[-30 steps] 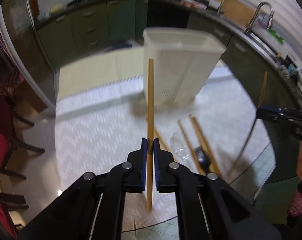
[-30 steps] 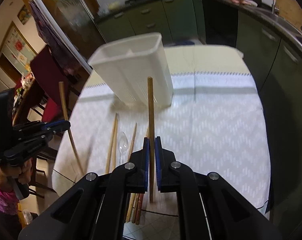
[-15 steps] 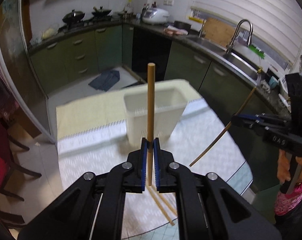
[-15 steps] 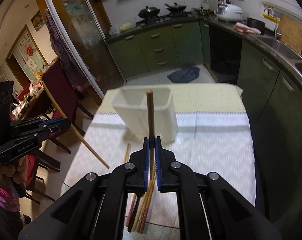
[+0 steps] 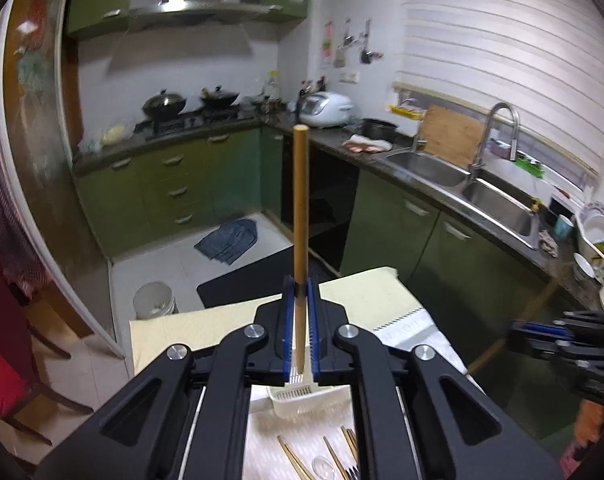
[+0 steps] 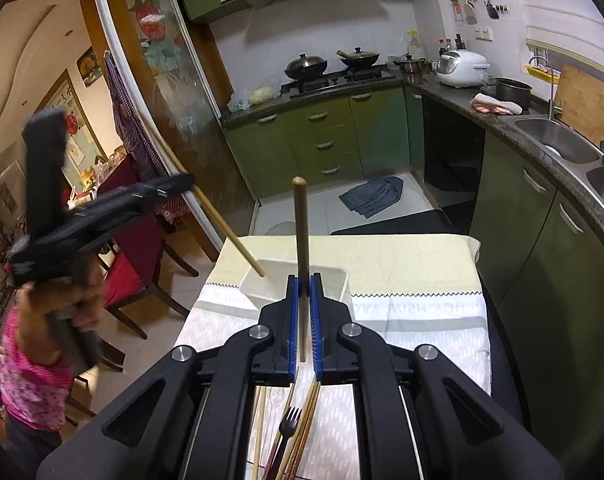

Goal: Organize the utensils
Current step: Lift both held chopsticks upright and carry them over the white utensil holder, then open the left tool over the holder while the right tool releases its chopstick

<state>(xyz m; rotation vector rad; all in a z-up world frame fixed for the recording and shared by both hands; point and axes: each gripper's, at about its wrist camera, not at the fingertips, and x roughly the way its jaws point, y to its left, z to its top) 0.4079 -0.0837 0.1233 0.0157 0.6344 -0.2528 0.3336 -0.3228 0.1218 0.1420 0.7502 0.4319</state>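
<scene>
My left gripper (image 5: 300, 286) is shut on a wooden chopstick (image 5: 300, 208) that stands upright between the blue pads. In the right wrist view this gripper (image 6: 186, 181) is raised at the left, and its chopstick (image 6: 222, 228) slants down to the left rim of the white basket (image 6: 333, 280). My right gripper (image 6: 303, 284) is shut on another upright chopstick (image 6: 302, 236), above the basket's near side. The left wrist view has the right gripper (image 5: 515, 330) blurred at the right edge. Loose chopsticks (image 6: 307, 416), a black fork (image 6: 288, 420) and a clear spoon (image 5: 321, 466) lie on the cloth before the basket (image 5: 298, 400).
A white patterned cloth (image 6: 405, 324) covers the table. Red chairs (image 6: 130, 260) stand along its left side, green cabinets (image 6: 557, 240) and a sink (image 5: 497, 208) along the right. A person in a pink top (image 6: 30, 380) holds the grippers. A bucket (image 5: 154, 300) stands on the floor.
Both grippers rose with their chopsticks and tilted up toward the kitchen. The basket and loose utensils slid down to the bottom of both views. The left chopstick now slants toward the basket rim.
</scene>
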